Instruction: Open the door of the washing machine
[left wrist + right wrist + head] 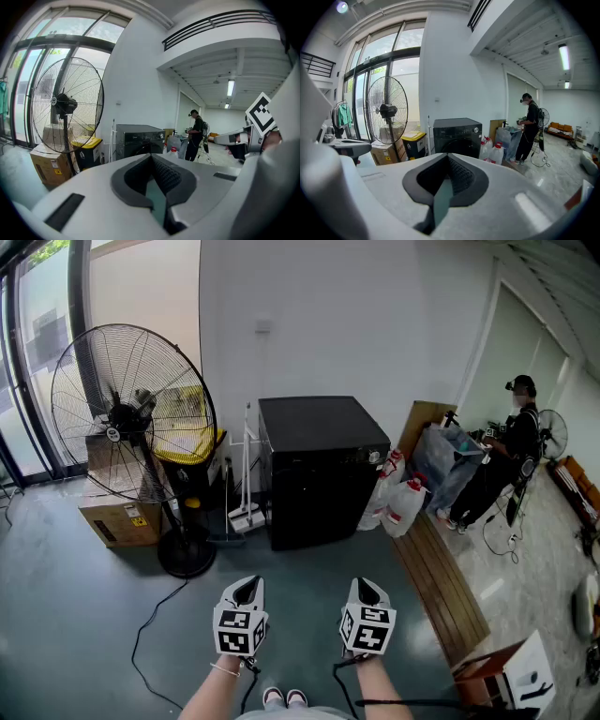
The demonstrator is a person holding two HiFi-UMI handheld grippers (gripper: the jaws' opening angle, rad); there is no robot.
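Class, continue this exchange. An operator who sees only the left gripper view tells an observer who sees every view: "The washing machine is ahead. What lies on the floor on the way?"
Observer: In the head view a black cable snakes over the floor from the pedestal fan's base, left of your line to the washing machine.
Operator: Is the right gripper free?
Observer: Its own view shows the right gripper shut, with nothing between the jaws.
Operator: And right of the machine?
Observer: A wooden bench runs along the floor there.

grey floor (66, 563), washing machine (323, 488), fan (131, 418), cardboard box (117, 518), maybe jugs (403, 505)
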